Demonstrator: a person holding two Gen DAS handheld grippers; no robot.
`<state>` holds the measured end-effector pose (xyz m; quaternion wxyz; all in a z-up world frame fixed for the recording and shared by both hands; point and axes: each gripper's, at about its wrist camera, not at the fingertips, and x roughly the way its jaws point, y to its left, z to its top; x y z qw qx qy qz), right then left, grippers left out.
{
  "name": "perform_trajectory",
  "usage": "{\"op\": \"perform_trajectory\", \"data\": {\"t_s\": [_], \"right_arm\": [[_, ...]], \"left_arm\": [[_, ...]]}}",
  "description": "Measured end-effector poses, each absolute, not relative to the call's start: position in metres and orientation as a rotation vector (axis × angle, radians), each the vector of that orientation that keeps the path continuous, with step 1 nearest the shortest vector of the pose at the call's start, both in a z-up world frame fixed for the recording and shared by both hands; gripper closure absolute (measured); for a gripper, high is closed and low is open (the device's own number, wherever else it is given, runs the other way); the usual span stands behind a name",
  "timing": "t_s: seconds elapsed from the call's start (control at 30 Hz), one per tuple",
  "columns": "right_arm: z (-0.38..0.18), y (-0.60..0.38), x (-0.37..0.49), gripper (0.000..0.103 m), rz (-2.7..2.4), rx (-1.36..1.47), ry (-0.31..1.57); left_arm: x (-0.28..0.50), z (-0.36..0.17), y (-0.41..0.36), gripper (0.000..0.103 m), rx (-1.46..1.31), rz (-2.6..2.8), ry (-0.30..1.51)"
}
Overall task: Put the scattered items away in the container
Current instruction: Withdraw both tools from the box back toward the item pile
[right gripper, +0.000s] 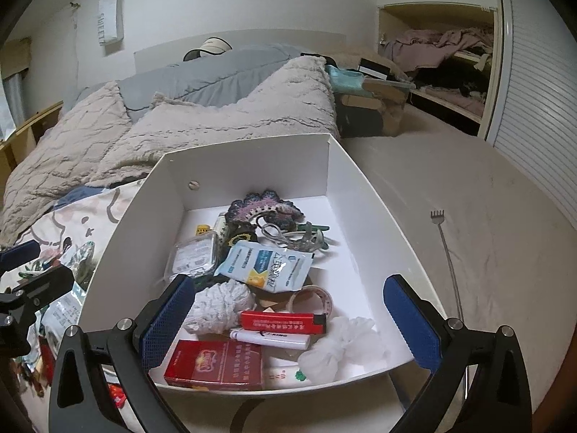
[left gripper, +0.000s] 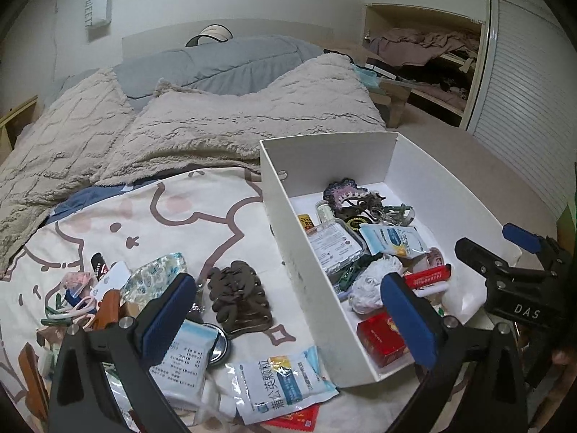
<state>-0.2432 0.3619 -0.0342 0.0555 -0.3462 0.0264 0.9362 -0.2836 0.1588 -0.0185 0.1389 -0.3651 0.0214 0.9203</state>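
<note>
**Ana:** While both tools hang wide open and empty, start big: the bed [left gripper: 223,115] with its plush blanket, and the white box [right gripper: 252,166] sitting on it, already well stocked.

**Ben:** Right gripper [right gripper: 288,317] hovers over the box's near end, above a red cigarette pack [right gripper: 216,364], red lighter [right gripper: 283,322] and white lighter [right gripper: 270,339]. Nothing sits between its blue pads.

**Ana:** Left gripper [left gripper: 288,321] straddles the box's left wall, holding nothing. Outside on the cartoon sheet [left gripper: 187,213]: a brown hair claw [left gripper: 238,296] and a medicine sachet [left gripper: 277,384], still loose.
</note>
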Motion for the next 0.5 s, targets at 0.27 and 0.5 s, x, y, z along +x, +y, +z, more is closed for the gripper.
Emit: {"op": "perform_trajectory", "data": {"t_s": [0.27,0.5], "right_arm": [[-0.033,0.354,-0.24,0.0,2.876,-1.045,0.076],[-0.031,0.337,-0.238,0.0,2.948,-1.029,0.105]], "left_arm": [[-0.274,-0.015,0.147,0.0,-1.017,2.72,0.076],[-0.265,-0.015,0.121,0.0,-0.997,2.771,0.074]]}}
